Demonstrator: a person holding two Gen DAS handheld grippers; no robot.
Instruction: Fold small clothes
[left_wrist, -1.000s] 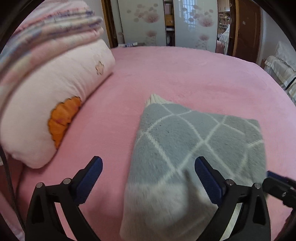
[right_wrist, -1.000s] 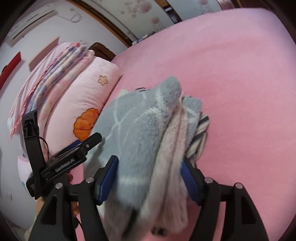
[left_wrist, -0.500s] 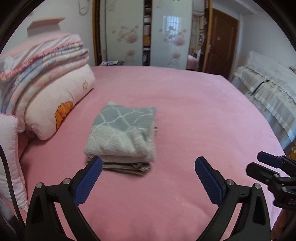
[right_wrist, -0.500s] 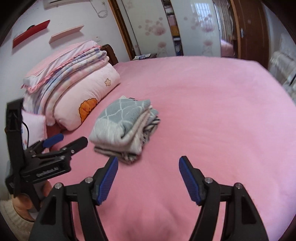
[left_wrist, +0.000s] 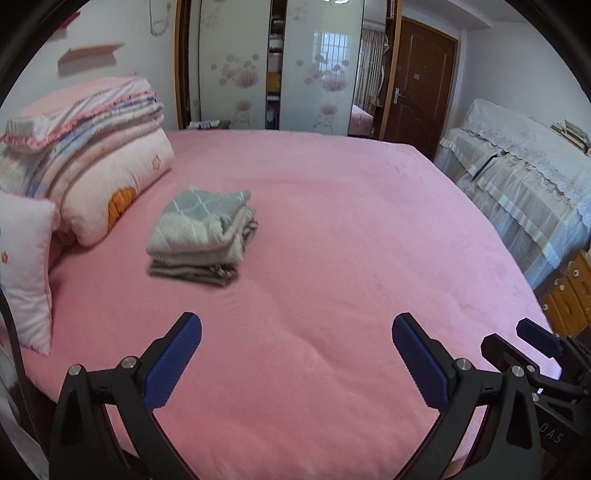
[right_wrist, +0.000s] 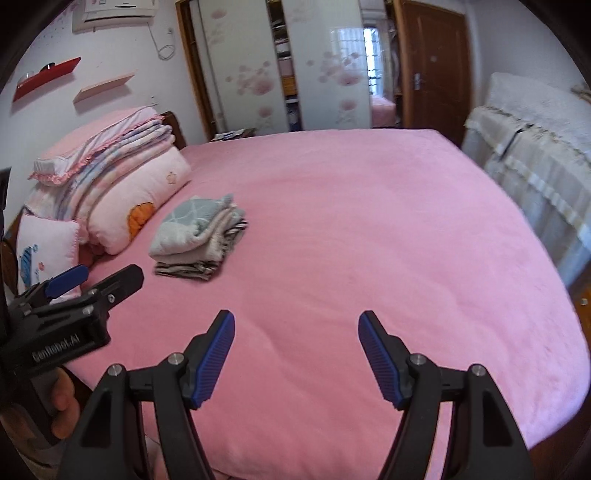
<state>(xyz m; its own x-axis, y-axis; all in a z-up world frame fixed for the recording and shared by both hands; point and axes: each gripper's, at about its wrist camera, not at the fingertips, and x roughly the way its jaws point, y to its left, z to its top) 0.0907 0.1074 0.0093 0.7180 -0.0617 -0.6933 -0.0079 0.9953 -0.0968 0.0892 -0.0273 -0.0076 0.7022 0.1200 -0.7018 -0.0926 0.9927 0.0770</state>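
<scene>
Pink bedding (left_wrist: 332, 229) covers the bed, and the stack of folded clothes (left_wrist: 203, 236) lies well ahead and to the left of both tools, beside a pillow (left_wrist: 114, 192). Left tool (left_wrist: 295, 354) and right tool (right_wrist: 295, 354) hover with jaws spread, gripping nothing.

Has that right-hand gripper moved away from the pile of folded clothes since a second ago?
Yes. The right gripper has pulled back and up: the pile of folded clothes now lies far ahead beside the pillow, no longer between its fingers.
</scene>
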